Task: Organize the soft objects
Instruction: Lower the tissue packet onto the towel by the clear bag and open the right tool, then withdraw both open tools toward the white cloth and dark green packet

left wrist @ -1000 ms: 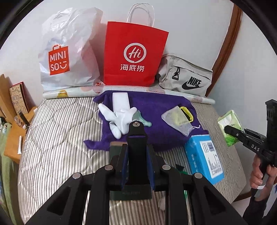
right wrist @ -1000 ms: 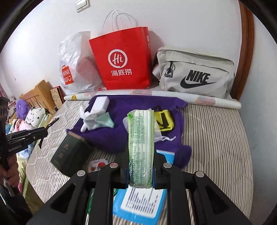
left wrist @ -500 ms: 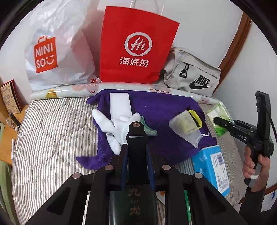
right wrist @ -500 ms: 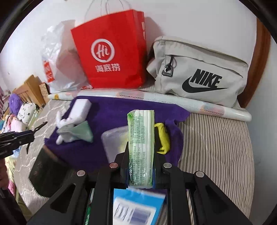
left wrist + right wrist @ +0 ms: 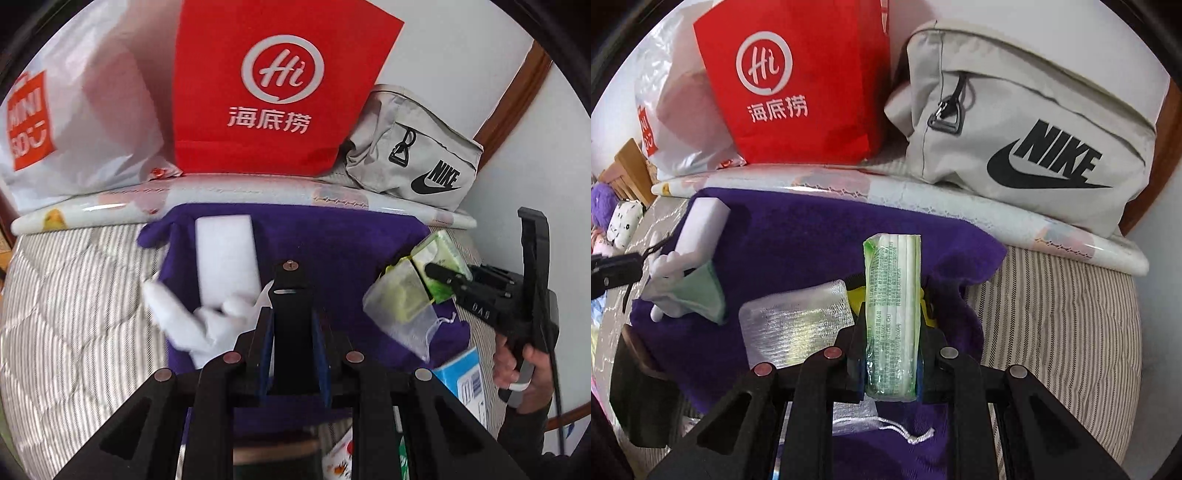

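A purple cloth (image 5: 332,236) (image 5: 820,236) lies spread on the striped bed. On it lie a white foam block (image 5: 225,254) (image 5: 701,225), a white glove (image 5: 184,317) (image 5: 665,273), a mint cloth (image 5: 701,291) and a clear mesh pouch (image 5: 402,310) (image 5: 798,325) with a yellow item. My right gripper (image 5: 892,354) (image 5: 443,275) is shut on a green tissue pack (image 5: 892,314) (image 5: 439,254), held over the cloth's right part. My left gripper (image 5: 291,332) is shut on a black flat object (image 5: 291,306) above the cloth's near edge.
A red paper bag (image 5: 273,92), a white Miniso bag (image 5: 74,122) and a grey Nike bag (image 5: 1027,140) stand against the wall behind a rolled sheet (image 5: 960,206). A blue box (image 5: 465,384) and a dark green box (image 5: 639,398) lie near the cloth.
Both grippers have moved forward over the purple cloth. The right one has carried the tissue pack in above the pouch. The dark green box has dropped below the left view.
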Tool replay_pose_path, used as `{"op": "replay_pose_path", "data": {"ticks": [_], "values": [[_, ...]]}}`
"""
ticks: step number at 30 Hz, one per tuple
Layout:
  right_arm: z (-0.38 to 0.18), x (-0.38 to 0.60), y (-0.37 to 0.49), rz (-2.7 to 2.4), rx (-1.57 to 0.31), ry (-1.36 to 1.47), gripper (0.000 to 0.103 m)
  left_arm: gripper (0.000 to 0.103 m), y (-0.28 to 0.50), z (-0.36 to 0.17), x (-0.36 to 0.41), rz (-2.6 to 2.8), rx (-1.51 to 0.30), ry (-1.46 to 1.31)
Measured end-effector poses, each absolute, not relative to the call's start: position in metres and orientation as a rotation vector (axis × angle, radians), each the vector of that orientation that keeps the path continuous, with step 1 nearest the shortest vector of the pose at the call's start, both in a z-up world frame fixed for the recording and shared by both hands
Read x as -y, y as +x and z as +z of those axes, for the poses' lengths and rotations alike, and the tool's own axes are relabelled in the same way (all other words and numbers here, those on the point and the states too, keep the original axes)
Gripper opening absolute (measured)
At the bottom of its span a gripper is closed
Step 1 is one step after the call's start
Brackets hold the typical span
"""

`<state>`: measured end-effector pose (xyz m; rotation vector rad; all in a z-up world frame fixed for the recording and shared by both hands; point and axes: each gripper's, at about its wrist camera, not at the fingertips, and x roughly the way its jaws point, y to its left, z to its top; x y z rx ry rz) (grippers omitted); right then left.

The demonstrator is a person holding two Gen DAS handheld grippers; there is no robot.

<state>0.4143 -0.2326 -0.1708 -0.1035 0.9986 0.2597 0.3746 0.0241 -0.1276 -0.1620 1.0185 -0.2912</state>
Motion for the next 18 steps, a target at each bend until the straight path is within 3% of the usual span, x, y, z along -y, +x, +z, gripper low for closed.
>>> {"op": "replay_pose_path", "data": {"ticks": [11,13,18], "values": [[-0.173,0.234,0.417,0.286,-1.005,-0.109,0.022,0.02,0.408,-0.152,-0.005,-0.311,-1.079,-0.154],[-0.173,0.235,0.417,0.289,-1.008,-0.11,0.028,0.02,0.411,-0.155,-0.003,-0.308,-1.087,-0.15],[-0.17,0.239,0.412,0.314,-0.991,-0.086,0.059,0.02,0.413,-0.157,-0.003,-0.306,-1.089,-0.153]]}}
